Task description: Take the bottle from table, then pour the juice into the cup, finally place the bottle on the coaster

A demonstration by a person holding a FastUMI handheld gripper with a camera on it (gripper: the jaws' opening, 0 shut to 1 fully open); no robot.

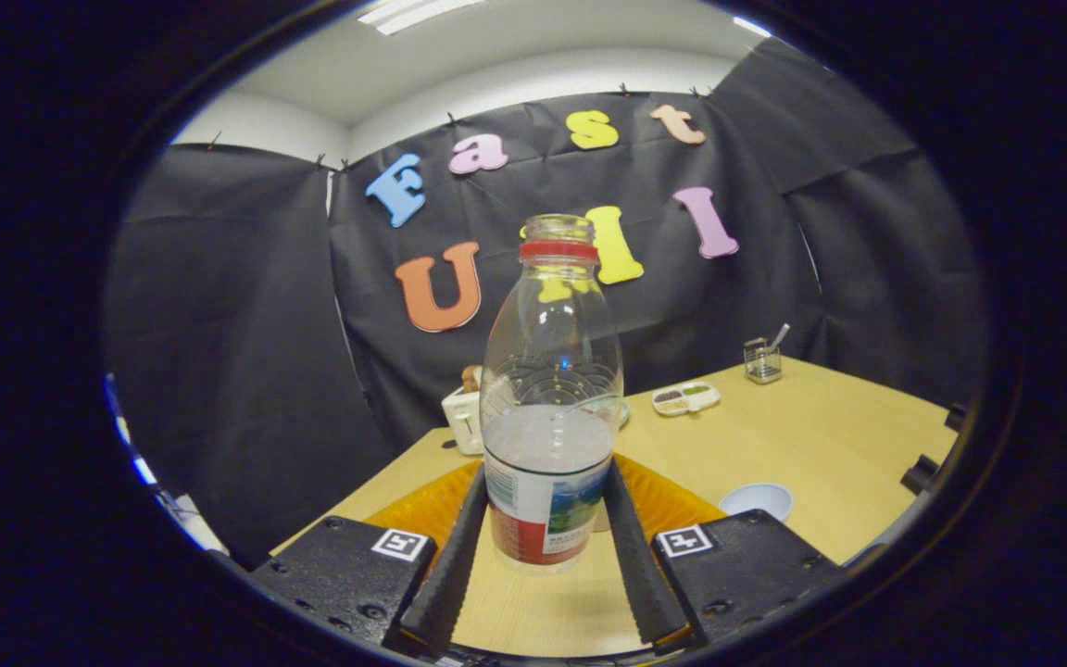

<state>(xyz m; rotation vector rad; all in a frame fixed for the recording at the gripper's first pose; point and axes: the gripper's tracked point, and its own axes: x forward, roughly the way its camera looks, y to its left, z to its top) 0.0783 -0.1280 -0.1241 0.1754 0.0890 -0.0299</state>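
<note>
Pinching the clear plastic bottle (550,408) at its labelled lower part, the jaws of the gripper (545,496) press on it from both sides; it stands upright, capless, with a red neck ring, partly filled with pale liquid. An orange coaster (672,505) lies just behind it, beyond the jaws. A pale blue cup (756,501) sits ahead to the right on the tabletop (821,445). Farther off stand a white toaster (464,419), a small divided dish (685,398) and a wire holder (762,359).
</note>
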